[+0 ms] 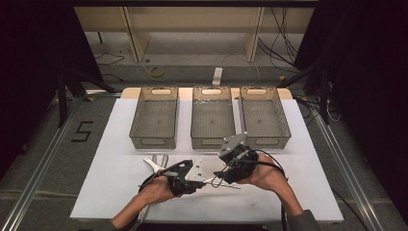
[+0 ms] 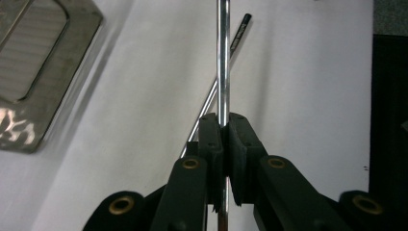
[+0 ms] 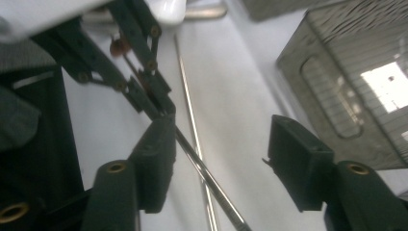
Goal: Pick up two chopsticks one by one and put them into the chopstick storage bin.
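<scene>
While my left gripper (image 2: pixel 224 126) clamps a thin metal rod (image 2: pixel 223 57) tight between its pads, my right gripper (image 3: pixel 219 159) stands open, with the rod passing beside one pad. I hold the rod over the white table (image 1: pixel 110 178), in front of three mesh baskets (image 1: pixel 212 120). A second rod (image 3: pixel 190 96) lies on the table under it.

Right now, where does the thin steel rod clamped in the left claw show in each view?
High view: the rod lies low in the centre, between the two hands.
Left gripper view: the rod runs straight up from the shut jaws to the top edge.
Right gripper view: the rod slants from the centre down to the bottom edge.
Shared landmark: the left claw, shut on the rod.
</scene>
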A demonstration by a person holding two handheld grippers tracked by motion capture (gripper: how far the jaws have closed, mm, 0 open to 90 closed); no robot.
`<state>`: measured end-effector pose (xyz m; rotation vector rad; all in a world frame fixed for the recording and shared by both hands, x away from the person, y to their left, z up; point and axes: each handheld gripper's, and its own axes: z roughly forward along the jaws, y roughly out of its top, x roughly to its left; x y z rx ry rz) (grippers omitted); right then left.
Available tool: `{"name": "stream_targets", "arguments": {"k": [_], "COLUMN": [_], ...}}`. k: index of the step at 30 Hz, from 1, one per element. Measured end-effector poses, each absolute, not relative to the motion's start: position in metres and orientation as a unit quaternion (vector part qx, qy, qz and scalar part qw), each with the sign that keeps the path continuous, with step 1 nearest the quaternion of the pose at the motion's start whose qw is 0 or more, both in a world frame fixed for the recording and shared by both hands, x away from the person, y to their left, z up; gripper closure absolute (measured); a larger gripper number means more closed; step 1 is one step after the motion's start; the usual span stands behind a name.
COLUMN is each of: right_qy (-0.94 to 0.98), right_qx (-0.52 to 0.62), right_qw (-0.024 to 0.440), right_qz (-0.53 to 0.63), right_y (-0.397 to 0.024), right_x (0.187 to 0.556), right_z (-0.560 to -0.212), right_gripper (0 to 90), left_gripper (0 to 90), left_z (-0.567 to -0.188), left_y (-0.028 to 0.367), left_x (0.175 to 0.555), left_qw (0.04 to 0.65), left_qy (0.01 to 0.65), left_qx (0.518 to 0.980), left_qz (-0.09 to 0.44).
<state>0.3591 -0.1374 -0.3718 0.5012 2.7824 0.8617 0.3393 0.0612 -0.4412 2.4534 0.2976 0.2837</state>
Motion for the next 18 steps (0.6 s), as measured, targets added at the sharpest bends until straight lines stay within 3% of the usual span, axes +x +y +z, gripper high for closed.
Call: {"name": "stream_targets", "arguments": {"k": [10, 13, 18], "right_qy": [0.896, 0.880, 0.891], "right_qx": [0.199, 0.219, 0.227], "right_qw": [0.123, 0.140, 0.124], "right_qz": [0.378, 0.398, 0.374], "right_y": [-0.147, -0.151, -0.153], "right_x": [0.349, 0.346, 0.347], "right_z": [-0.360, -0.366, -0.387], "right_gripper": [33.9, 32.6, 30.6], "left_gripper": [84.6, 84.6, 84.6], "left_z": [-0.427, -0.423, -0.416], "left_y": [0.083, 0.091, 0.106], "left_x": [0.357, 0.363, 0.371], "left_qw": [0.344, 0.348, 0.360], "left_qy": [0.212, 0.240, 0.283], "left_qx": [0.909, 0.901, 0.884], "left_qz": [0.102, 0.095, 0.095]}}
